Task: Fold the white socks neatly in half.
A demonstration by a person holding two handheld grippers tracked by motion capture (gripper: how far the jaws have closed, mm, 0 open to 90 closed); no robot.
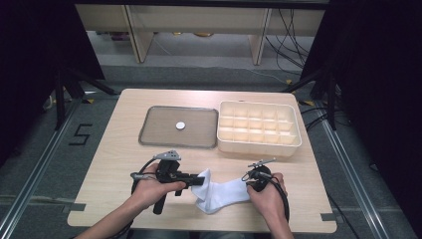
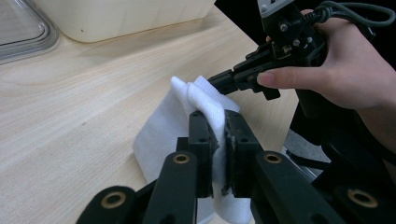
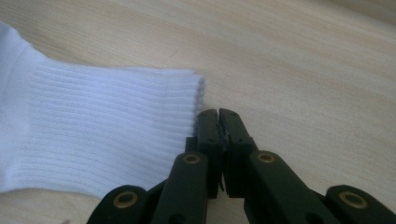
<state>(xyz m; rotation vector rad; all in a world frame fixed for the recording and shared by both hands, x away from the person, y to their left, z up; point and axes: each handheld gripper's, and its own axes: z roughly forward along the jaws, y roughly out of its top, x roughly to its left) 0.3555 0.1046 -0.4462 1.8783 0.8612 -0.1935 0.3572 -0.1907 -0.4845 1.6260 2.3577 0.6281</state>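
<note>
Wooden table (image 1: 124, 149) carries a white sock (image 1: 221, 194) at 6 o'clock, near its front edge. Left gripper (image 2: 218, 135) is clenched on the sock's folded end; right gripper (image 3: 218, 122) is closed empty beside its ribbed cuff.

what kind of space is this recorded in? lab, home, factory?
Most likely a lab or data-collection room. A lone wooden table stands on grey carpet with tape marks and a "5" on the floor, dark stands and loose cables ring it, and the person works a white sock with hand-held grippers.
</note>
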